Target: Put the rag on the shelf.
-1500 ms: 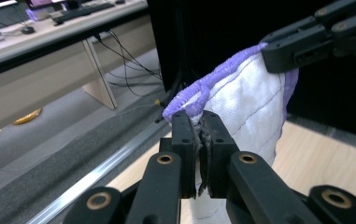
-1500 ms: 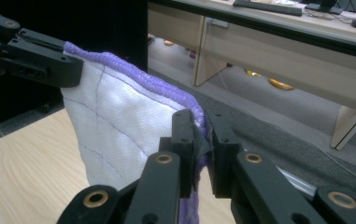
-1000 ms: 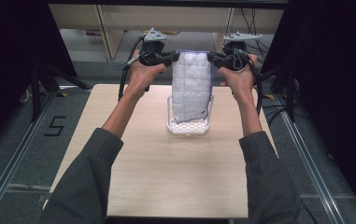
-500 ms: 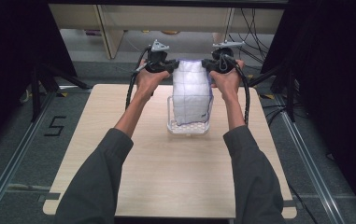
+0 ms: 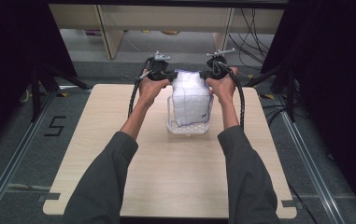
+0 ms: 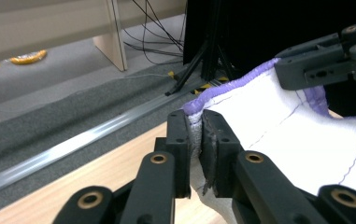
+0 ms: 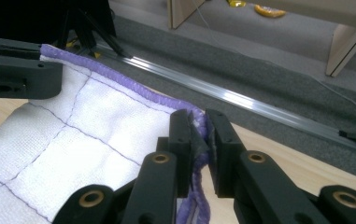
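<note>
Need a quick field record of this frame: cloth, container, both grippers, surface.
cloth: white quilted cloth with purple edging, held up by its two top corners, lower part inside the basket
basket: clear plastic basket, standing on the table
left gripper: left gripper pinching one purple-edged corner; jaws have just been opening slightly, cloth between them
right gripper: right gripper pinching the other corner; jaws have just been opening slightly, cloth between them
table: light wooden table

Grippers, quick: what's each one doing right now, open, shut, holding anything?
Left gripper: shut on a top corner of the white quilted cloth, jaws just easing.
Right gripper: shut on the cloth's other top corner, at its purple edge.
</note>
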The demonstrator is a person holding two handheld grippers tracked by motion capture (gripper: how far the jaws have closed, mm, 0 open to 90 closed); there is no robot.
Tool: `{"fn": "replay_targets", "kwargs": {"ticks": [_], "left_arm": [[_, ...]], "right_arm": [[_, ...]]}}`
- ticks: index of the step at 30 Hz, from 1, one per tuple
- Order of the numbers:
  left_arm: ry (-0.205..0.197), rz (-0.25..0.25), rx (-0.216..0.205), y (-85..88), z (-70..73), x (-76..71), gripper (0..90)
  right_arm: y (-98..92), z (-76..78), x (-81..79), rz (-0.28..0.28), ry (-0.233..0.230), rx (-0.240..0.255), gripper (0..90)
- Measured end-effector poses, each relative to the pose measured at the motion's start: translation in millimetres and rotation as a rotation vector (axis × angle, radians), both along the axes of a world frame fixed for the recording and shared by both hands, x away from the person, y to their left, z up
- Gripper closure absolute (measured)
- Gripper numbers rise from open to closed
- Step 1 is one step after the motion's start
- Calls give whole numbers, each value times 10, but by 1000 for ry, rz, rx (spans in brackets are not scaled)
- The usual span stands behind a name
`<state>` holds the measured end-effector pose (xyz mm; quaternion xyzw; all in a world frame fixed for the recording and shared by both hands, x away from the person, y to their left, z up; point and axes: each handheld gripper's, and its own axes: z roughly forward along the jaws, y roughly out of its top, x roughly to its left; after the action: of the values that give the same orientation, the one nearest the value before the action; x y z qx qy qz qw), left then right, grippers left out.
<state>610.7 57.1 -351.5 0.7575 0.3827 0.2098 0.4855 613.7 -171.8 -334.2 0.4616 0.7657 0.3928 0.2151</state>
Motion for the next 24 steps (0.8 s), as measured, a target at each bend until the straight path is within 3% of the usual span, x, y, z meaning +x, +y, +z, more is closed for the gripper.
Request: {"fn": "replay_targets", "kwargs": {"ticks": [1,3,5,8,10,13,16,21,24], "left_arm": [[12,10,-17,-2,-19,0,690],[24,3,-22,6,-20,-5,643],[30,5,-8,56,19,-33,530],[30,4,4,129,64,-69,501],[50,14,18,202,108,-143,481],[48,6,30,255,145,-201,453],[54,-10,-5,333,201,-338,426],[38,-10,18,427,234,-486,369],[48,-36,-15,477,240,-605,348]], "right_arm": [[-4,-15,7,-5,21,-27,761],[-5,-28,15,-7,24,-25,710],[-47,-18,10,-26,16,10,617],[-84,10,-1,-21,27,34,597],[-150,77,-46,-16,4,38,583],[-214,155,-120,1,-30,38,575],[-258,226,-210,16,-42,49,563],[-286,274,-339,46,-50,65,538],[-310,302,-451,72,-70,66,526]]}}
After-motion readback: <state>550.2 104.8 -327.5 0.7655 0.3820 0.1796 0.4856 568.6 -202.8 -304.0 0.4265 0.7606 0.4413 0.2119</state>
